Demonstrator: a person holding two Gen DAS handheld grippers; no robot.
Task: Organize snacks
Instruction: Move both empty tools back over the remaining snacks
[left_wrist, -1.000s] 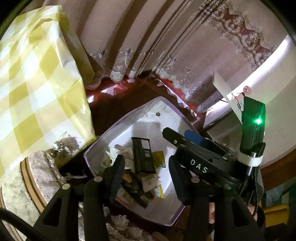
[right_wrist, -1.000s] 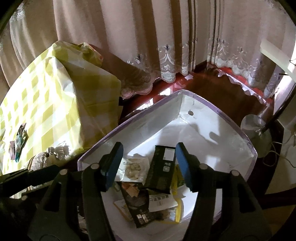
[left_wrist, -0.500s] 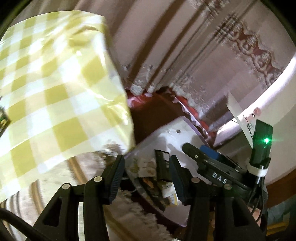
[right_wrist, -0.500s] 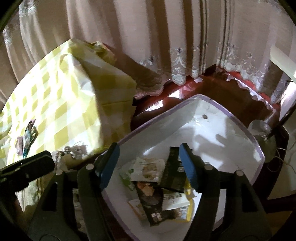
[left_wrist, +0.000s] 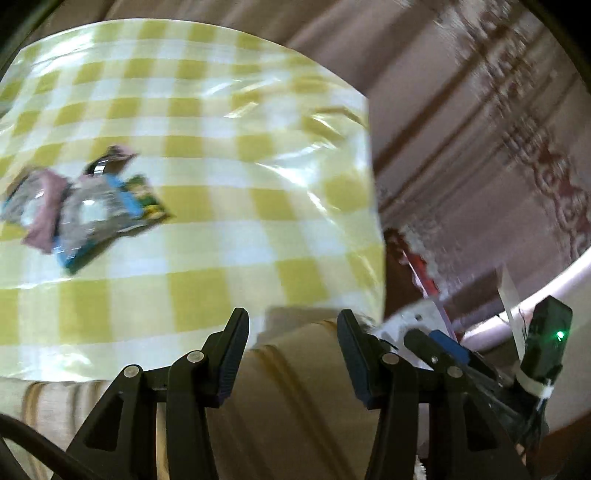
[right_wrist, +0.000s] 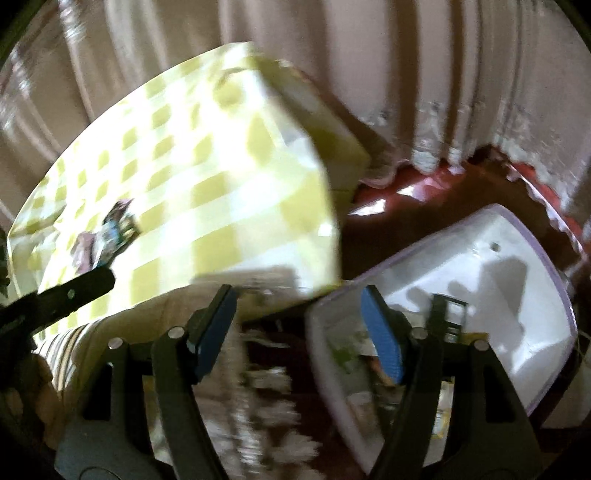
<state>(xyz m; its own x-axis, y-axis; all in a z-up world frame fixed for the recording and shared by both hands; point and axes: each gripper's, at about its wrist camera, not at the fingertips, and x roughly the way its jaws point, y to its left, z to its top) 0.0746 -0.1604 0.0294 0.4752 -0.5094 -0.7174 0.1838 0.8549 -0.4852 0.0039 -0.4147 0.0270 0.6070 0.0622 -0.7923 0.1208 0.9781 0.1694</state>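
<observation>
Whole shot's smeared; snack packets (left_wrist: 85, 210) on the checked cloth (left_wrist: 229, 206) are unreadable, and the white bin (right_wrist: 517, 295) is half cut off.

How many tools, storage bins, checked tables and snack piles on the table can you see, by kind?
Tools: 2, the left tool and the right tool, whose jaws have just been opening with nothing between them
White bin: 1
Checked table: 1
Snack pile on the table: 1
Total: 5

Snack packets (left_wrist: 85, 206) on table (left_wrist: 229, 155), bin (right_wrist: 509, 295) right of it
</observation>
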